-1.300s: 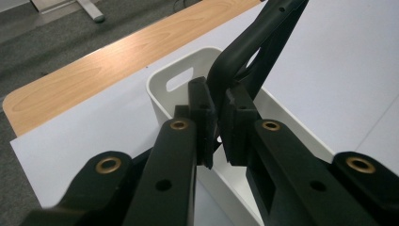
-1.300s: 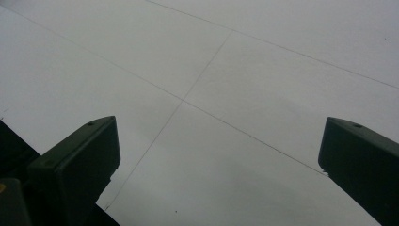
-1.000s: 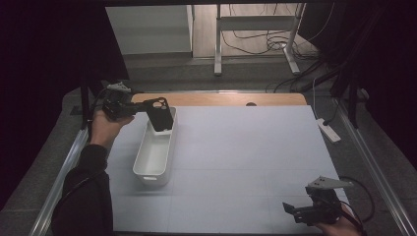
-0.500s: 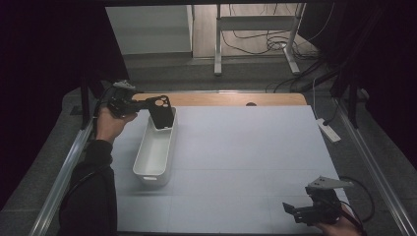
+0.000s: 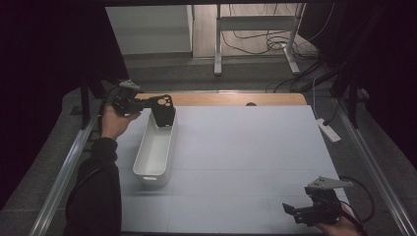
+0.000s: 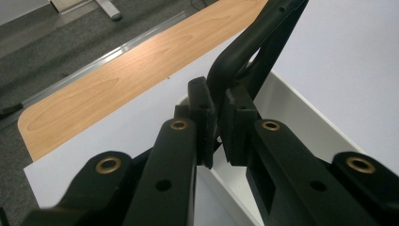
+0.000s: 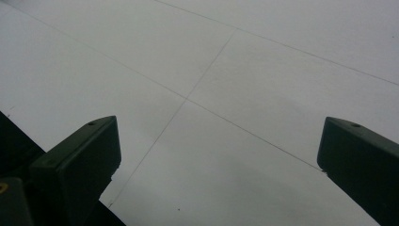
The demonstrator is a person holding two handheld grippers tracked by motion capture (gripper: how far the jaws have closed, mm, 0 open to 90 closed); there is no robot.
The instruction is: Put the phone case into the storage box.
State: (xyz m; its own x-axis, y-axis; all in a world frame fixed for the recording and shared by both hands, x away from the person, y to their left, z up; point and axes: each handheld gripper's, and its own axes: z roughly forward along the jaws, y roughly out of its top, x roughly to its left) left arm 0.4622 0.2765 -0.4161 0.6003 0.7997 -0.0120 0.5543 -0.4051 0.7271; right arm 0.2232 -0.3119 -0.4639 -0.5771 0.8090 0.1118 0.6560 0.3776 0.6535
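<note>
At far left, left gripper point(image 5: 129, 102), jaws clamped on a black phone case point(image 5: 163, 109), seen pinched between the pads point(image 6: 203, 117) in the left gripper view. Case held tilted over the far end of a white bin point(image 5: 153, 153) on the white table point(image 5: 246, 157). Near right corner, right gripper point(image 5: 314, 209) low over bare table, jaws wide apart, gripping nothing.

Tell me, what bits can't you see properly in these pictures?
- Black thing held by the left gripper: too dark and small in the high view to name; cut off by the top edge in the left gripper view.
- White tub: its floor at the far end is hidden by the black thing, high view.
- Right gripper: hand cut off by the bottom edge, high view.
</note>
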